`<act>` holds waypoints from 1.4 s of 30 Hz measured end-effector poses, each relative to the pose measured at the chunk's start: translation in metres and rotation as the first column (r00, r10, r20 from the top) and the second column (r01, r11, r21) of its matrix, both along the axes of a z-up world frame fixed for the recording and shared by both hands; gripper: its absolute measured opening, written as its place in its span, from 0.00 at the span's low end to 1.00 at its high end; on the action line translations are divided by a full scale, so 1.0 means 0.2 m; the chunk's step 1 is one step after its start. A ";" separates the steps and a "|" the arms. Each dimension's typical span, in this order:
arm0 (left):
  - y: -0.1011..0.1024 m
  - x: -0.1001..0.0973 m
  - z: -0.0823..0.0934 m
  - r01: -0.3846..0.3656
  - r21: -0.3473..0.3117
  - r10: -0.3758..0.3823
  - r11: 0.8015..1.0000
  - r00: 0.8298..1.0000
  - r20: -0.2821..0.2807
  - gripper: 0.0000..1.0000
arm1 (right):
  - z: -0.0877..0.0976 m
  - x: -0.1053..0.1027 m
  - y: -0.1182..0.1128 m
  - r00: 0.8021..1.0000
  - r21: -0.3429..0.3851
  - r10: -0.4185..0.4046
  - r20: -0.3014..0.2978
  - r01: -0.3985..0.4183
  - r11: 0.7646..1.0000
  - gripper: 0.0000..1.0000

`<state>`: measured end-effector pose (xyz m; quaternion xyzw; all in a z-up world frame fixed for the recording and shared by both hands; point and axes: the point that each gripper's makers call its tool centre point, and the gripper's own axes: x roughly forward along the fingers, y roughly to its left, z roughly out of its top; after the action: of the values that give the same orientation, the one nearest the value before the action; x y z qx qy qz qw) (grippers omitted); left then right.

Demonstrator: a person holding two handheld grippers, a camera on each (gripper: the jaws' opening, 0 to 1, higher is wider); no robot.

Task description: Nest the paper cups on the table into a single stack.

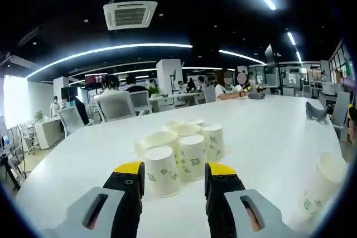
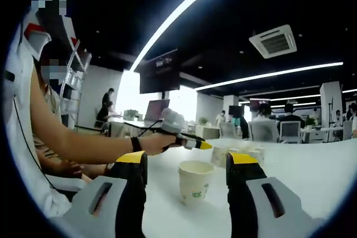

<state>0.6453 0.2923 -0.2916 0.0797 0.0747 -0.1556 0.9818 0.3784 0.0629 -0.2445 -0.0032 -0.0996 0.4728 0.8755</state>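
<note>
A cluster of several white paper cups (image 1: 187, 143) with green print stands upright on the white table (image 1: 268, 132), just ahead of my left gripper (image 1: 174, 178). Its yellow-tipped jaws are open, and the nearest cup (image 1: 162, 171) shows between them, untouched. One more cup (image 1: 324, 179) stands apart at the right edge of the left gripper view. That lone cup (image 2: 195, 181) sits upright in front of my open right gripper (image 2: 187, 165), framed by its jaws and not gripped. In the right gripper view a hand holds the left gripper (image 2: 187, 139) beside the cluster (image 2: 237, 154).
A dark grey object (image 1: 316, 111) lies on the table at the far right. Office chairs (image 1: 117, 106) and seated people line the far side. The person's forearm (image 2: 83, 143) reaches in from the left, over the table's near edge (image 2: 153, 193).
</note>
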 end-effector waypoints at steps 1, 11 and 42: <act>0.00 0.02 -0.01 -0.004 -0.001 0.004 1.000 1.000 -0.010 0.46 | 0.00 0.00 -0.01 1.000 -0.001 -0.002 0.001 0.002 1.000 0.60; -0.04 0.17 -0.06 -0.018 -0.030 0.016 0.999 0.999 -0.050 0.50 | 0.02 0.01 -0.05 1.000 0.007 -0.019 0.004 0.019 1.000 0.59; -0.01 0.33 -0.13 -0.067 0.014 0.068 0.998 0.994 -0.091 0.41 | 0.03 0.04 -0.11 0.998 0.006 -0.058 0.013 0.058 0.998 0.58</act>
<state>0.7112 0.2896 -0.3169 0.0753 0.1230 -0.1256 0.9815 0.3860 0.0415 -0.2377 -0.0067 -0.1067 0.4471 0.8881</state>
